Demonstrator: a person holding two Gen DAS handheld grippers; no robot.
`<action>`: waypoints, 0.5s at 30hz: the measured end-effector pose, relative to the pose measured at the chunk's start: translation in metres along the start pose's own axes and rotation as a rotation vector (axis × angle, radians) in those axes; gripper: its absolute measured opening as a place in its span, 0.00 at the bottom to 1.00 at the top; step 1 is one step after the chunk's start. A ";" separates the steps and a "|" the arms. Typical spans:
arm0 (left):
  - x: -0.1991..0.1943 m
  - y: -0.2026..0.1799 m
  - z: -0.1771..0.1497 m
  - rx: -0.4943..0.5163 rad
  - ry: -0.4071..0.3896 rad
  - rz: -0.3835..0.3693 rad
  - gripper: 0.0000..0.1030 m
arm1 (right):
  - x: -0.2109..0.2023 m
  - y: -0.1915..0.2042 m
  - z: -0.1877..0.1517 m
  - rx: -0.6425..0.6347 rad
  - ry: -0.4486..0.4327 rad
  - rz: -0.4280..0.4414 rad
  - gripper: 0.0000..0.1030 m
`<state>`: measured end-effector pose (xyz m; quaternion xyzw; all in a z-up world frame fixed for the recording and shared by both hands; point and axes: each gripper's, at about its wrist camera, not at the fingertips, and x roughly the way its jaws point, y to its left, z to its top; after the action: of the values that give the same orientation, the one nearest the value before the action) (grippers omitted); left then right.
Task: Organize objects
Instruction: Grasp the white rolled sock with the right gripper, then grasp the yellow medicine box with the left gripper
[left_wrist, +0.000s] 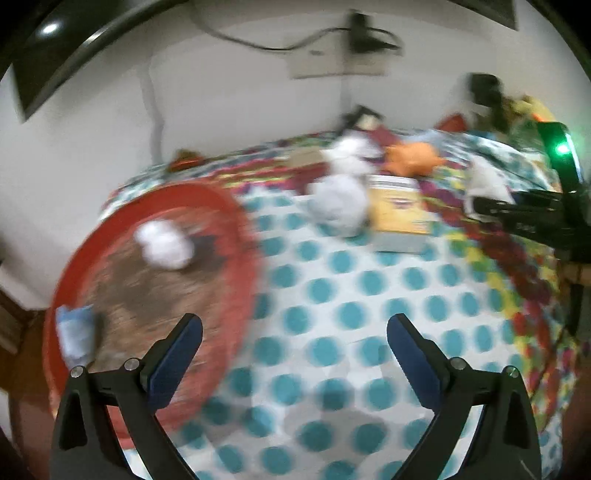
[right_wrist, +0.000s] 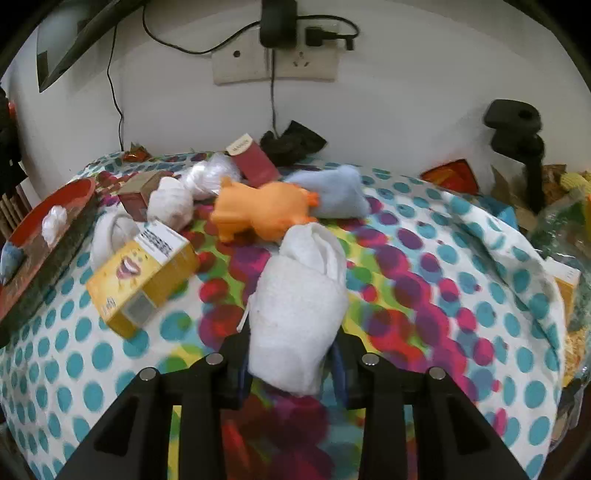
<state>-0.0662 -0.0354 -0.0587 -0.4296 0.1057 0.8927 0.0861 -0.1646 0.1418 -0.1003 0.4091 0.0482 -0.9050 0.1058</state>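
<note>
Fingers of our right gripper (right_wrist: 291, 365) were clenched on a rolled white towel (right_wrist: 299, 306); our left gripper (left_wrist: 294, 332) hung released beside the red tray (left_wrist: 236, 221). We judged the sorting barely begun: that tray held two small bundles, while the yellow box (right_wrist: 144, 273), orange toy (right_wrist: 262, 212) and more rolls lay beyond it.

**Colours on your table**

You see a cloth (right_wrist: 424, 280) of teal dots on white, with red, purple and yellow dots down its middle. The tray (left_wrist: 236, 221) is red-rimmed. The box (right_wrist: 144, 273) is yellow, the toy (right_wrist: 262, 210) orange, the rolled towel (right_wrist: 299, 306) white, the pouch (right_wrist: 340, 192) pale blue.
</note>
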 end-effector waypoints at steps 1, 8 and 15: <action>0.003 -0.008 0.004 0.008 0.001 -0.018 0.97 | -0.002 -0.002 -0.003 0.002 0.001 -0.003 0.33; 0.035 -0.050 0.033 0.055 0.037 -0.092 0.97 | -0.005 -0.016 -0.011 0.064 0.024 0.023 0.34; 0.068 -0.057 0.055 0.031 0.084 -0.140 0.97 | -0.004 -0.015 -0.011 0.064 0.030 0.025 0.36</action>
<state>-0.1354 0.0385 -0.0847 -0.4715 0.0925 0.8640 0.1504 -0.1572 0.1586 -0.1043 0.4262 0.0155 -0.8986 0.1034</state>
